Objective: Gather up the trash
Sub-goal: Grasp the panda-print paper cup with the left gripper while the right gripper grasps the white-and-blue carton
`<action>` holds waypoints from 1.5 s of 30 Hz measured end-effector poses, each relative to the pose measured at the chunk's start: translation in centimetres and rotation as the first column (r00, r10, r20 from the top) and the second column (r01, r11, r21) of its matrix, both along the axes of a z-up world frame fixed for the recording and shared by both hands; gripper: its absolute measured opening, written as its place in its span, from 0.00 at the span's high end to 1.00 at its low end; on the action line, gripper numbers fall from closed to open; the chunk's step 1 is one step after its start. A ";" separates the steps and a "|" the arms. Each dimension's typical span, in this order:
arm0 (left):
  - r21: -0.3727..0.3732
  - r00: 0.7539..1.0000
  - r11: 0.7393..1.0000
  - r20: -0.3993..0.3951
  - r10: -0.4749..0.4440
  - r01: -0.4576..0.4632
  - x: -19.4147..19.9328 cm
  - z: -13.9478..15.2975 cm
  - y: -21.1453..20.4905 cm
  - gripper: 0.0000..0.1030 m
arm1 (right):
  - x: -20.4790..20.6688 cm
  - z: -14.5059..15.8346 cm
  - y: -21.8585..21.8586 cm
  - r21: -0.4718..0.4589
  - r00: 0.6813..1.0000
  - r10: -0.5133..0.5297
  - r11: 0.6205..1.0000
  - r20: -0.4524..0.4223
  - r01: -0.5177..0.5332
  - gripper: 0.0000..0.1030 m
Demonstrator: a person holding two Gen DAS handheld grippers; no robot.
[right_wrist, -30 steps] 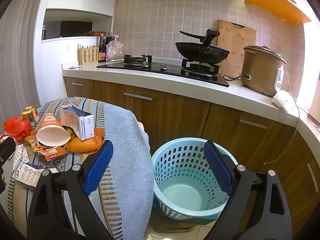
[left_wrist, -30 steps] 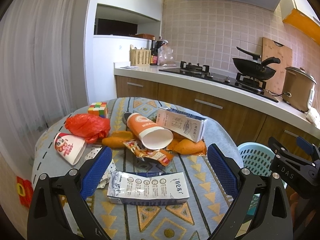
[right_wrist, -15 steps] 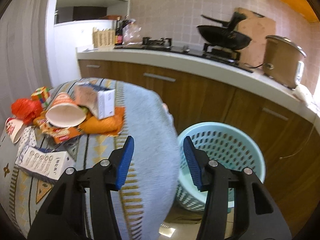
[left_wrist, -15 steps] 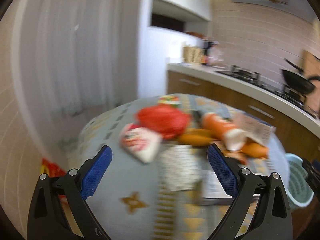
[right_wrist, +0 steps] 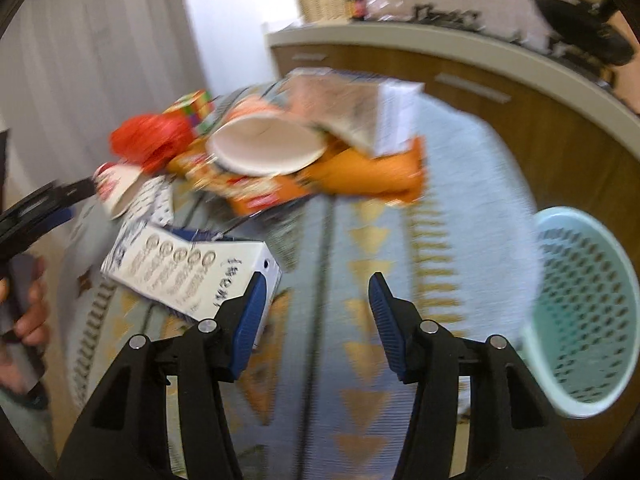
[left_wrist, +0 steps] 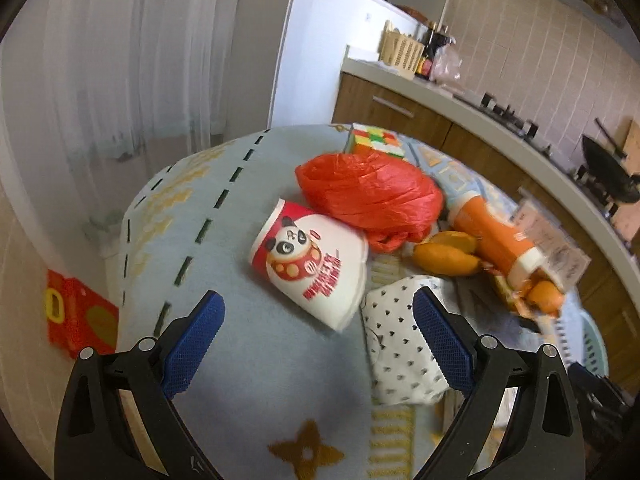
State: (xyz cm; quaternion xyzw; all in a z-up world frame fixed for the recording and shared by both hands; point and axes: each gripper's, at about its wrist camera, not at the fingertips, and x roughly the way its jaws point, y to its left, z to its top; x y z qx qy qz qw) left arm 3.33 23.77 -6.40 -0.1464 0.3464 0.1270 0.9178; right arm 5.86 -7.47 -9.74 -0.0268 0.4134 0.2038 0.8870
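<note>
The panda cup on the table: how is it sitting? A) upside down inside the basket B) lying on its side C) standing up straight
B: the panda cup lies tipped over on the table, its open mouth facing sideways, next to the red bag.

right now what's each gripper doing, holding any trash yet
left gripper: open, empty, by the panda cup.
right gripper: open, jaws just narrowed, nothing between them.
</note>
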 end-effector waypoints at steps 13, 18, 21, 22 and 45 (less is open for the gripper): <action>-0.087 1.000 0.996 -0.016 0.014 -0.015 0.8 -0.9 3.5 0.14 | -3.2 2.6 4.8 -0.034 0.943 0.321 0.947 0.085 -0.319 0.25; -0.120 1.000 0.993 -0.027 0.014 -0.017 2.5 -0.9 3.9 0.14 | -1.8 2.2 9.3 -0.042 0.891 0.448 0.894 0.071 -0.446 0.18; -0.168 0.999 0.985 -0.044 0.018 -0.025 3.4 -1.5 4.3 0.17 | -2.0 1.1 10.8 -0.071 0.879 0.476 0.878 0.041 -0.473 0.17; -0.183 0.999 0.983 -0.049 0.019 -0.028 3.8 -1.8 4.2 0.22 | -2.2 0.9 11.1 -0.086 0.876 0.480 0.876 0.047 -0.475 0.17; -0.176 0.997 0.983 0.044 0.061 -0.053 1.8 -0.2 2.5 0.48 | -5.6 0.4 13.3 -0.162 0.832 0.553 0.826 0.045 -0.541 0.14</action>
